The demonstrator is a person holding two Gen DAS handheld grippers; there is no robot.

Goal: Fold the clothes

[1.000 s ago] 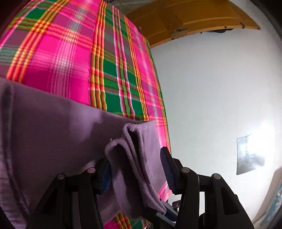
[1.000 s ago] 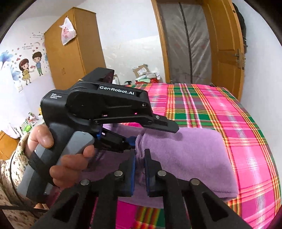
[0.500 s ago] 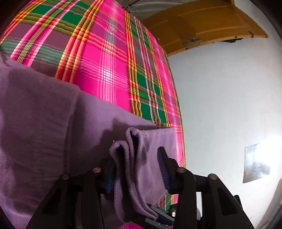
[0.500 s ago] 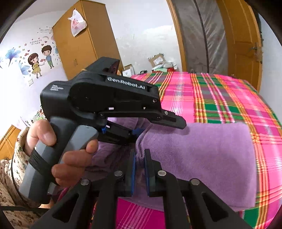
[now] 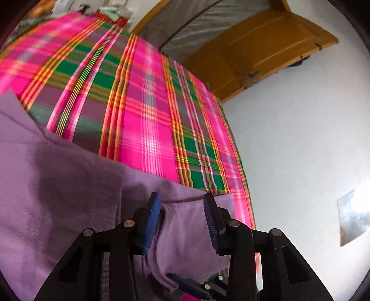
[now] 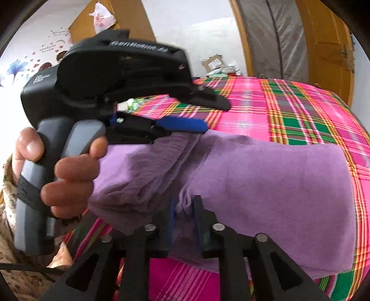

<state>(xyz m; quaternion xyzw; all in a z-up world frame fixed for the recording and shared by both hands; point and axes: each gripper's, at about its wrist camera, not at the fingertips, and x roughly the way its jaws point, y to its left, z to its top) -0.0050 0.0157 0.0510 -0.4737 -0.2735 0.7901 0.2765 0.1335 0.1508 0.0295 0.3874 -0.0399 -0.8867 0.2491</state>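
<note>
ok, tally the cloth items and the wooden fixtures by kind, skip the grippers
purple garment: 1
plaid bedspread: 1
wooden door: 1
wooden wardrobe: 1
Total: 4

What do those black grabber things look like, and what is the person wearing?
Each tool is black plastic with two fingers tipped by ribbed blue pads and round silver pins at the joints. The left tool, seen from the right wrist camera, has a bulky black body with white lettering, a grey handle and trigger, and a black strap. The right tool looks alike. The sleeve is pale with small flowers.
</note>
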